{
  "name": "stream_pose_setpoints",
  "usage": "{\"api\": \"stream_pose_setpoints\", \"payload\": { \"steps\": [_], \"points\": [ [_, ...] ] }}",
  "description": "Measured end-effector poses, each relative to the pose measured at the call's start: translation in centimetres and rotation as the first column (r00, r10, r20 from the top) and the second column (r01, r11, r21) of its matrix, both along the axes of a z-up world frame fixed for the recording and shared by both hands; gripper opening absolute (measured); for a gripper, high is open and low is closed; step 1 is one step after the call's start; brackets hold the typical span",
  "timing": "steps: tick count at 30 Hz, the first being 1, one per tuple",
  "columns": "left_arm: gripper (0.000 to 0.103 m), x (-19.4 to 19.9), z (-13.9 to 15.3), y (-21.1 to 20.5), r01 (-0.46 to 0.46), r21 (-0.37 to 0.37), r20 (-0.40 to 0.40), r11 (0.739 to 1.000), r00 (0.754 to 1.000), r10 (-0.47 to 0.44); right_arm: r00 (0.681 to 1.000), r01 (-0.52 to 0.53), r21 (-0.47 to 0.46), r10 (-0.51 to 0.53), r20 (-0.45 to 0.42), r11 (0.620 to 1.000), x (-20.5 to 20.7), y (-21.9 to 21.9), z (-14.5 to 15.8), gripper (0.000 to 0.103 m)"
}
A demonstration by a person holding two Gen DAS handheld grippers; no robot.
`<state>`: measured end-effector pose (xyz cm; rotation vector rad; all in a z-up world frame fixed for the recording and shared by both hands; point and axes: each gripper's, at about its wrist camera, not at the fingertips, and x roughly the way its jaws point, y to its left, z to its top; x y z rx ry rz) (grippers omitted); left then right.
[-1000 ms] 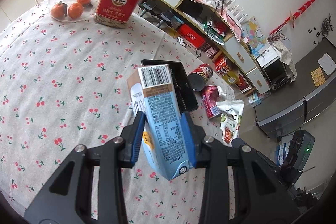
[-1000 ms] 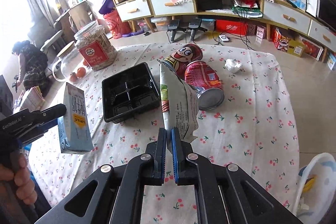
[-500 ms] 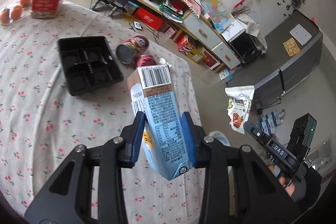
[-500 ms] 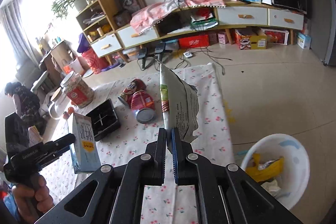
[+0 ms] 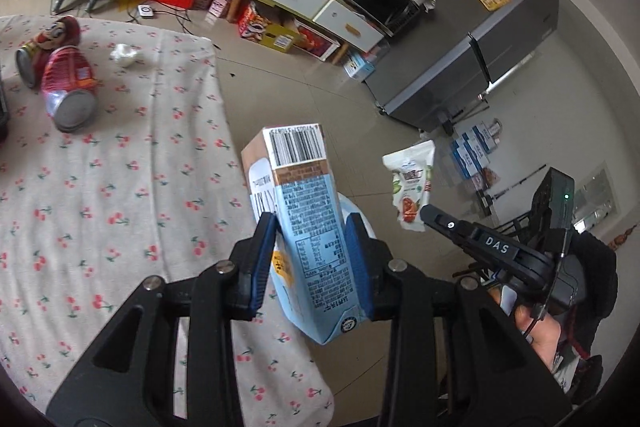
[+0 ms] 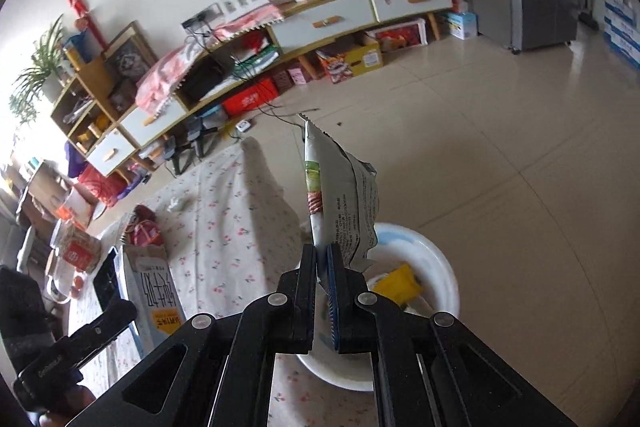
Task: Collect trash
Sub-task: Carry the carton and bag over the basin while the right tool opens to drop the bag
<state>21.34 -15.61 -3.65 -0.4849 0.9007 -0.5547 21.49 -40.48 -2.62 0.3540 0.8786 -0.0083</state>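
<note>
My left gripper (image 5: pixel 310 263) has its jaws partly spread and pressed flat on the two broad faces of a blue milk carton (image 5: pixel 308 227), low on the body, barcode end away from me. It looks stiff and light, probably empty; the flat sides give the pads a sure seat, though squeezing harder would likely dent it. My right gripper (image 6: pixel 322 291) has its jaws pinched fully together on the bottom seam of a snack bag (image 6: pixel 340 203), which stands up limp and crinkled above them. That foil is thin and slick, so I judge the seam the only dependable place to hold.

Just beyond and below the right jaws sits the white bin (image 6: pixel 436 267), a yellow wrapper already inside; the bag hangs over its near rim. To the left of both jaws runs the counter (image 5: pixel 100 187) under its cherry cloth, where two cans (image 5: pixel 66 87) and a crumpled tissue (image 5: pixel 126 55) lie well away, not yet collected.
</note>
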Motion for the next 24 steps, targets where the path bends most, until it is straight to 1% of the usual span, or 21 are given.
{"api": "stream_pose_setpoints", "payload": {
  "steps": [3, 6, 11, 13, 15, 18, 21, 24],
  "points": [
    [0.038, 0.2, -0.4, -3.2, 0.065, 0.037, 0.007, 0.997, 0.998, -0.065, 0.995, 0.000, -0.011, -0.001, -0.102, 1.000, 0.2, -0.9, -2.4, 0.006],
    [0.038, 0.8, -1.2, -5.7, 0.107, 0.078, -0.001, 0.991, 0.994, -0.108, 0.982, -0.014, -0.036, 0.007, -0.187, 0.999, 0.3, -0.8, -4.6, 0.006],
    [0.038, 1.8, -2.5, -7.7, 0.143, 0.112, -0.022, 0.983, 0.990, -0.141, 0.961, -0.010, -0.061, -0.007, -0.276, 0.998, 0.8, -1.7, -6.6, 0.008],
    [0.038, 2.1, -3.1, -8.1, 0.152, 0.125, -0.036, 0.980, 0.988, -0.149, 0.950, 0.010, -0.088, -0.037, -0.311, 0.996, 1.1, -1.9, -7.2, 0.013],
    [0.038, 2.4, -3.5, -8.4, 0.158, 0.139, -0.043, 0.978, 0.987, -0.153, 0.951, 0.036, -0.111, -0.068, -0.301, 0.993, 1.2, -2.2, -6.9, 0.013],
    [0.038, 2.5, -4.0, -8.9, 0.166, 0.155, -0.053, 0.974, 0.986, -0.160, 0.961, 0.057, -0.092, -0.080, -0.266, 0.994, 1.0, -2.6, -6.2, 0.015],
    [0.038, 2.6, -4.4, -9.7, 0.182, 0.177, -0.058, 0.967, 0.983, -0.174, 0.963, 0.059, -0.101, -0.083, -0.255, 0.993, 0.8, -2.7, -5.9, 0.016],
    [0.038, 2.5, -4.7, -11.0, 0.188, 0.236, -0.052, 0.954, 0.982, -0.181, 0.966, 0.072, -0.089, -0.092, -0.243, 0.993, 0.8, -3.0, -5.6, 0.016]
  ]
}}
